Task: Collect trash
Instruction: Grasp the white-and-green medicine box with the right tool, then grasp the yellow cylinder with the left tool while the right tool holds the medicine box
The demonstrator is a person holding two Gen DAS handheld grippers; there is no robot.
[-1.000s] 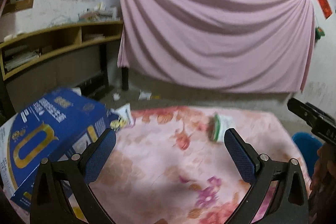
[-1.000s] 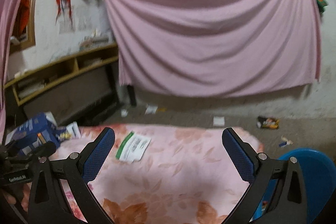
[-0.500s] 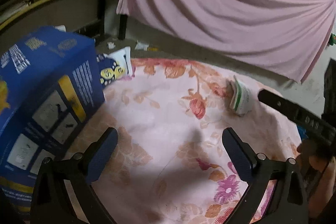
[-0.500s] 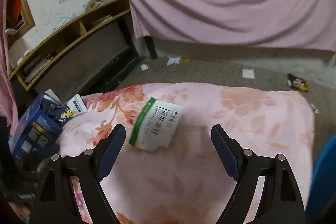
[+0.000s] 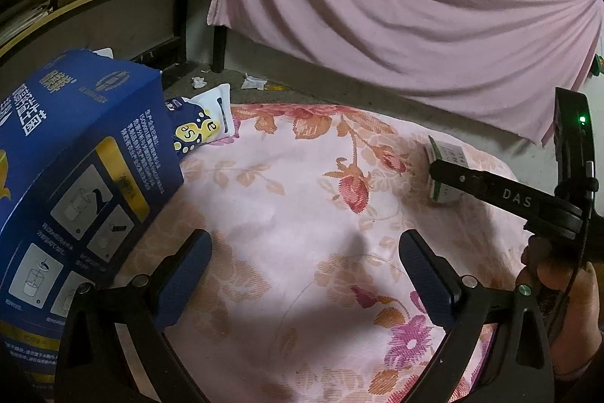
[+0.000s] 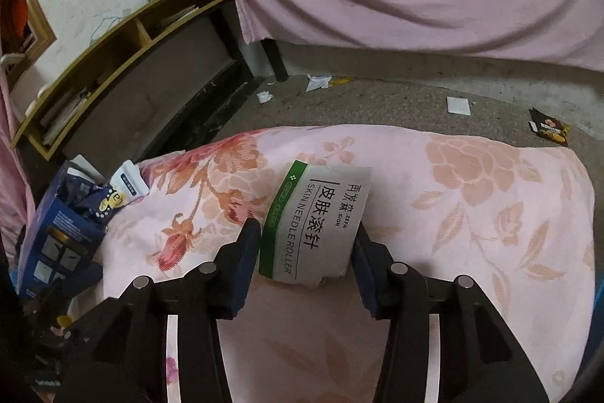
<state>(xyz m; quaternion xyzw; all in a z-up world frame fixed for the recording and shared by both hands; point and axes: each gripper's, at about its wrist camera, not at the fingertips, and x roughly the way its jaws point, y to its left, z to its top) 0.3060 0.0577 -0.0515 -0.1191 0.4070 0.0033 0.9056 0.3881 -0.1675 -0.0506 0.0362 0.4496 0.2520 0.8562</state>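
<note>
Two pads of my right gripper (image 6: 306, 244) bracket the white-green box (image 6: 317, 225) mid-cloth on the floral table (image 6: 472, 206), touching or nearly; can't tell if clamped. Box could crush or twist out if I squeeze hard. Left gripper (image 5: 305, 274) wide, empty, near the blue carton (image 5: 79, 176). Carton contents mostly hidden.

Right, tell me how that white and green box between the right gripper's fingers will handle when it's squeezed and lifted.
The white and green box looks like thin printed card, so it is probably light and may dent under a hard squeeze. Its near end already looks crumpled. The flat sides suit the right gripper, so it should not roll; the soft floral cloth may give underneath.
</note>
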